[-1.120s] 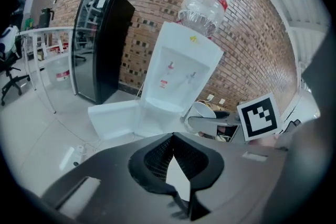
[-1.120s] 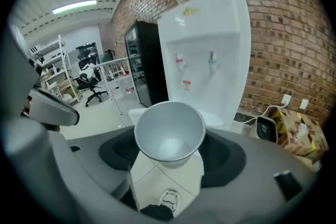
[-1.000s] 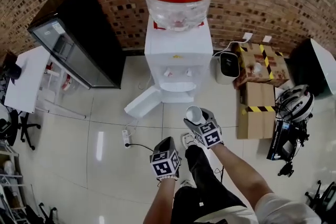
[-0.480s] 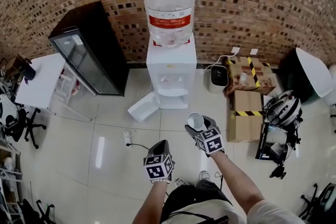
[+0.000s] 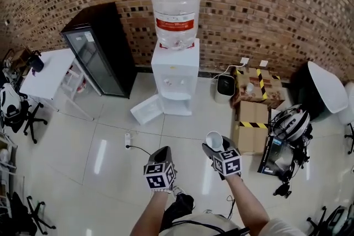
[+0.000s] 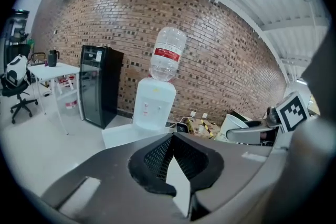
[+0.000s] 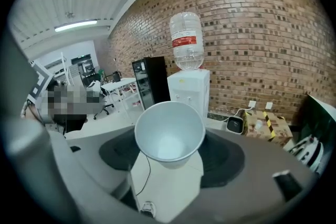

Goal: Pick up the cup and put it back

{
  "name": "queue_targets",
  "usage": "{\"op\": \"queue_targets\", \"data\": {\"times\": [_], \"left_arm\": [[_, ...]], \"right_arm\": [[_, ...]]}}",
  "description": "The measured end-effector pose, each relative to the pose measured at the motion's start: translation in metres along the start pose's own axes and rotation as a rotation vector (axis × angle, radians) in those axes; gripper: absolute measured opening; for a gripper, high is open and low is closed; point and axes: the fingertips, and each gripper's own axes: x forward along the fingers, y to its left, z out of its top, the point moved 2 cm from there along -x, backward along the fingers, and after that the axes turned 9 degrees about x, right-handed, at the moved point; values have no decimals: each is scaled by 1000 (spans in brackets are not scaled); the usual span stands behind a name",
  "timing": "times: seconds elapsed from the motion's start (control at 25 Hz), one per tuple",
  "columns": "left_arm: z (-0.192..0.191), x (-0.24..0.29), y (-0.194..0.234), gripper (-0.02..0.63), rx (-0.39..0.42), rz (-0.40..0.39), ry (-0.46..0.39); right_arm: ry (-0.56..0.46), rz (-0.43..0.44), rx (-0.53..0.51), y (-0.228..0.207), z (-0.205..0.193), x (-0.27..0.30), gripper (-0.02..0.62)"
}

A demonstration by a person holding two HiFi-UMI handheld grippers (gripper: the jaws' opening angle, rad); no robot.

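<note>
- Brick wall [image 5: 276, 3] of red-brown blocks closes the far side of the room, and a glossy white tiled floor [image 5: 66, 146] runs from it to your feet.
- Against the foot of that wall stands a white water dispenser [image 5: 176, 77], topped by a clear plastic bottle with a red label [image 5: 175, 11].
- A flat white panel [image 5: 146, 109] lies on the floor just beside the dispenser's left front corner.
- Left of the dispenser, a black fridge with a glass door [image 5: 99, 47] also backs onto the wall; further left stands a white table [image 5: 47, 72].
- To the right of the dispenser, brown cardboard boxes with yellow-and-black tape [image 5: 251, 127] sit on the floor near the wall.
- Your right gripper [image 5: 214, 147] grips a white paper cup [image 5: 213, 140], its jaws pressing on either side of the cup's lower body.
- In the right gripper view the cup [image 7: 169, 128] shows its open mouth to the camera and looks empty, held in the right gripper [image 7: 170, 157].
- You hold the cup in the air over the floor, in front of the dispenser and well apart from it.
- Your left gripper [image 5: 164, 151] hangs beside the right one, near it but not touching.
- In the left gripper view its jaws [image 6: 172, 136] meet at the tips, closed with nothing between them.
</note>
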Motion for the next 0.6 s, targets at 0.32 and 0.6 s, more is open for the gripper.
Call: {"op": "queue_targets", "data": {"times": [0.32,0.6], "left_arm": [[-43,-55,-70,2,-32,37,-22],[-62,-91,-123,2,-22,41,-39]], "right_arm": [[21,42,-8,-8,-62,-95,337],[11,55,-20,-6,-99,-152,337]]}}
